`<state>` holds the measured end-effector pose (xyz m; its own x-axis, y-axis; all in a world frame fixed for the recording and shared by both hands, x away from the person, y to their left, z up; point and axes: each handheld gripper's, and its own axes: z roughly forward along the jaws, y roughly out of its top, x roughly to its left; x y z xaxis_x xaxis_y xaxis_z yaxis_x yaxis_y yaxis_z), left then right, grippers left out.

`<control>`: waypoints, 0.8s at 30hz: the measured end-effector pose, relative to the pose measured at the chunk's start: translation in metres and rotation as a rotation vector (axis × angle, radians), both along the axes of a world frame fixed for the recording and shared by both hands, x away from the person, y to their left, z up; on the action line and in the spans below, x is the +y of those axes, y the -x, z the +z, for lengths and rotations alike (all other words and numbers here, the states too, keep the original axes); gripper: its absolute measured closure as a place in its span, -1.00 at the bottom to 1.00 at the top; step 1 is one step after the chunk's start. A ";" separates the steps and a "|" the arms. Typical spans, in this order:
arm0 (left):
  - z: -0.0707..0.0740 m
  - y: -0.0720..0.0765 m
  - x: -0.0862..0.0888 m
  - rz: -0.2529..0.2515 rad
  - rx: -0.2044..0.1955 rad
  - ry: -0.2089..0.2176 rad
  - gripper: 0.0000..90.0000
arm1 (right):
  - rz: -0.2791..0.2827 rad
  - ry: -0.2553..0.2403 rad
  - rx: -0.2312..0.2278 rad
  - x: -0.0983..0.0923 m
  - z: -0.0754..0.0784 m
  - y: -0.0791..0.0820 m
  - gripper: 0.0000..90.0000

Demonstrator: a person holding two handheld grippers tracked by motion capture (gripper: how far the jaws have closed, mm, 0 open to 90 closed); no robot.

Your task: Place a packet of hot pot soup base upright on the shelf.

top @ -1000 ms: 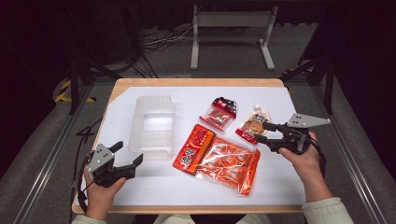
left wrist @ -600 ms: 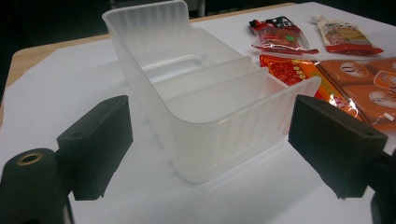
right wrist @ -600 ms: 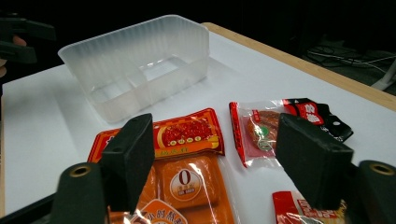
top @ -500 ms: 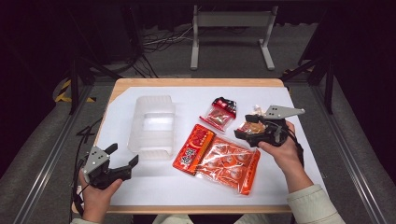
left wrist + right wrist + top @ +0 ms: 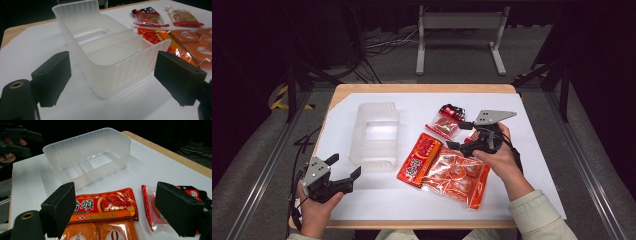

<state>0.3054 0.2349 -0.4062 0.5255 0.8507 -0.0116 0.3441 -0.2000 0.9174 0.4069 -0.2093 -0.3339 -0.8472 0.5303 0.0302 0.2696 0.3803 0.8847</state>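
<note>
Your right tongs (image 5: 463,136) hang over the right half of the white surface (image 5: 532,165), their jaws wide apart with nothing between them; they have just been opening. Seen along them in the right gripper view, the red-and-orange snack packet (image 5: 105,207) lies just below the jaws, its near end cut off by the bottom of the frame, and the small red sachet (image 5: 152,210) to its right is half hidden behind the right-hand jaw. In the high view that sachet (image 5: 443,122) lies at the far side of the group, the snack packet (image 5: 419,159) sits nearer with the large orange multi-pack bag (image 5: 457,175) overlapping its right edge, and a further small pouch behind your right hand is mostly covered by the tongs, so its print is hard to make out. The left gripper view shows that pouch (image 5: 183,17) clearly, at the far right beside the sachet (image 5: 147,16). Your left tongs (image 5: 343,167) rest at the near left corner of the surface, jaws spread and empty, pointing at the translucent plastic divided box (image 5: 375,132), which stands upright left of the packets and just apart from them. Its inner partitions (image 5: 112,45) blur through the frosted walls, so the number of compartments is uncertain.
</note>
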 end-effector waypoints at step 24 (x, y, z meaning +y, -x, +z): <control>-0.002 -0.002 -0.002 -0.032 0.010 0.004 -0.66 | 0.031 0.078 0.062 0.055 -0.026 -0.048 -0.60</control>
<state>0.3078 0.2331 -0.4079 0.5519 0.8337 -0.0198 0.3465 -0.2077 0.9148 0.4544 -0.1547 -0.3601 -0.8611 0.5066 0.0428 0.3099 0.4562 0.8342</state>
